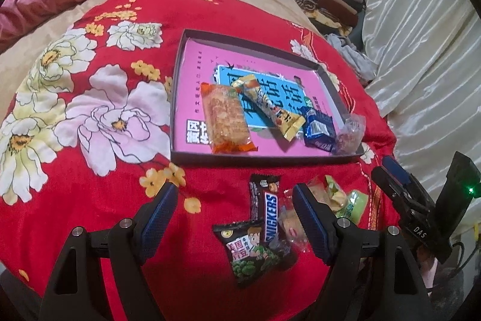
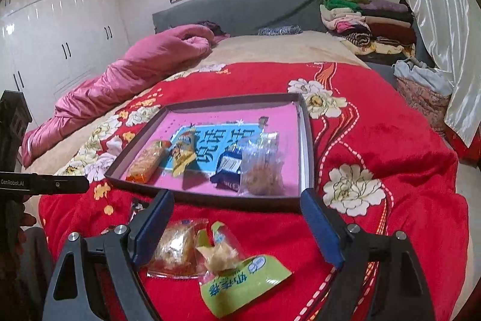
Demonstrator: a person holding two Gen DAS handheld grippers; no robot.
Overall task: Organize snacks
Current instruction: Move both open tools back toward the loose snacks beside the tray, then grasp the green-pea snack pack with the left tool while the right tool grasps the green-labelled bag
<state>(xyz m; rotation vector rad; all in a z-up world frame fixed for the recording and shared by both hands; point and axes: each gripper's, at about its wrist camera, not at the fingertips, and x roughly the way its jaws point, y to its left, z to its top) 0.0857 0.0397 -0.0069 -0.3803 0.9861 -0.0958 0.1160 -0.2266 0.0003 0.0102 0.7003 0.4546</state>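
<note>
Hovering with fingers spread, the right gripper [image 2: 237, 218] brackets the green-wrapped snack [image 2: 240, 279], evidently for pickup. Left gripper [image 1: 234, 212], likewise spread, holds nothing; the box lid [image 2: 308, 140] waits at twelve o'clock.

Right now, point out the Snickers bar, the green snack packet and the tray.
Snickers bar [image 1: 270, 215]: left wrist view, on its blue lettering.
Green snack packet [image 2: 249, 282]: right wrist view, on the green wrapper's middle.
Tray [image 2: 306, 140]: right wrist view, on its right wall.
</note>
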